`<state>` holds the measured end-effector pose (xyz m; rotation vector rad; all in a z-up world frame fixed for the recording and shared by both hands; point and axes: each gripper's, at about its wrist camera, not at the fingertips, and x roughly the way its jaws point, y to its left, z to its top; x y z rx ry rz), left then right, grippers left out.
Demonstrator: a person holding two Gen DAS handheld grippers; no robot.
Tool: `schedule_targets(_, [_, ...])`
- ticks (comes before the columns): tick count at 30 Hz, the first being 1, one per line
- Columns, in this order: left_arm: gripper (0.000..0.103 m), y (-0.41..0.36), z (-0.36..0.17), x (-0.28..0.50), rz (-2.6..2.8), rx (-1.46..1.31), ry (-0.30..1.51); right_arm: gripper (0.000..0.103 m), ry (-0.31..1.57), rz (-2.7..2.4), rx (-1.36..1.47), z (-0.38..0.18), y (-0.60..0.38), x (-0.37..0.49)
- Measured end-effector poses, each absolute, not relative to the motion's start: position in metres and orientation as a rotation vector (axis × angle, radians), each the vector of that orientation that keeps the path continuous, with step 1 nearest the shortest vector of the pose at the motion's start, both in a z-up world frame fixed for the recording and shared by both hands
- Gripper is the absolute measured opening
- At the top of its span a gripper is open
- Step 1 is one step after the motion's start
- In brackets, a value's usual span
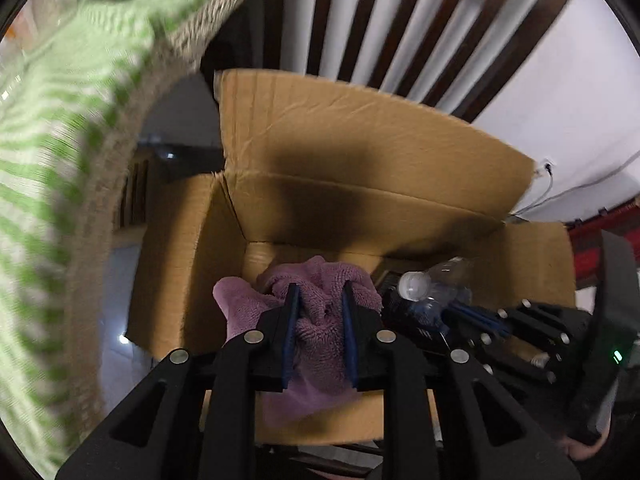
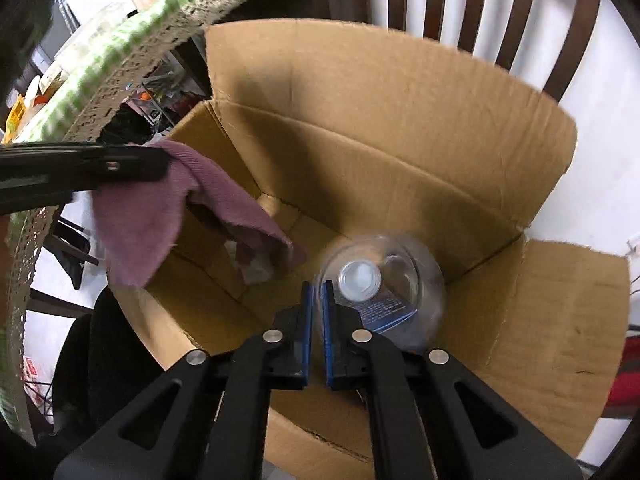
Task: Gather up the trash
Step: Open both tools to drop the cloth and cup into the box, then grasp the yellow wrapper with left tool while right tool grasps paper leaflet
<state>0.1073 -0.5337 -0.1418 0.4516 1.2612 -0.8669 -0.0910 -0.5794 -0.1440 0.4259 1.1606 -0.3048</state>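
An open cardboard box [image 1: 360, 140] [image 2: 400, 120] lies below both grippers. My left gripper [image 1: 320, 286] [image 2: 162, 164] is shut on a purple cloth [image 1: 240, 300] [image 2: 140, 220], which bunches between the blue pads and hangs over the box's left wall. My right gripper [image 2: 318, 282] [image 1: 452, 308] points down into the box, its jaws a narrow gap apart. A clear plastic bottle [image 2: 400, 264] [image 1: 436, 284] with a white cap sits just past its tips and mostly to their right. Only the bottle's clear edge shows at the gap, and I see no pad pressing on it.
A dark wooden chair back [image 1: 400, 20] [image 2: 436, 0] with slats rises behind the box against a white wall. A green-and-white striped tablecloth with a lace border [image 1: 48, 160] [image 2: 100, 72] hangs at the left. Crumpled white paper [image 2: 256, 264] lies on the box floor.
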Motion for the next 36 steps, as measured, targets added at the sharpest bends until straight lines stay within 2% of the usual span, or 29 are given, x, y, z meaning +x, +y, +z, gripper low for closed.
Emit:
schedule_targets(1, [0.035,-0.534,-0.147,0.11,-0.842,0.446,1.267,0.025,1.16,-0.308,0.433,-0.145,-0.581,-0.093])
schedule_targets(2, [0.045,-0.534,-0.149,0.112,-0.819,0.438,1.271,0.047,1.154,-0.315,0.436,-0.144,-0.582,-0.095])
schedule_targets(3, [0.048,-0.535,-0.149,0.113,-0.813,0.43,1.274,0.055,1.144,-0.321,0.431,-0.142,-0.583,-0.096])
schedule_targets(6, [0.05,-0.533,-0.146,0.115,-0.829,0.416,1.265,0.055,1.106,-0.329,0.432,-0.13,-0.588,-0.102])
schedule_targets(7, [0.055,-0.531,-0.142,0.116,-0.833,0.414,1.255,0.055,1.094,-0.337,0.436,-0.126,-0.589,-0.104])
schedule_targets(11, [0.06,-0.523,-0.124,0.115,-0.861,0.399,1.198,0.055,1.06,-0.363,0.421,-0.111,-0.592,-0.107])
schedule_targets(25, [0.063,-0.499,-0.073,0.118,-0.89,0.348,1.071,0.055,1.01,-0.373,0.349,-0.078,-0.572,-0.086])
schedule_targets(31, [0.069,-0.468,-0.034,0.116,-0.92,0.292,0.973,0.055,0.933,-0.368,0.309,-0.051,-0.558,-0.077])
schedule_targets(36, [0.07,-0.434,-0.006,0.123,-0.898,0.248,0.903,0.055,0.875,-0.359,0.279,-0.03,-0.545,-0.065])
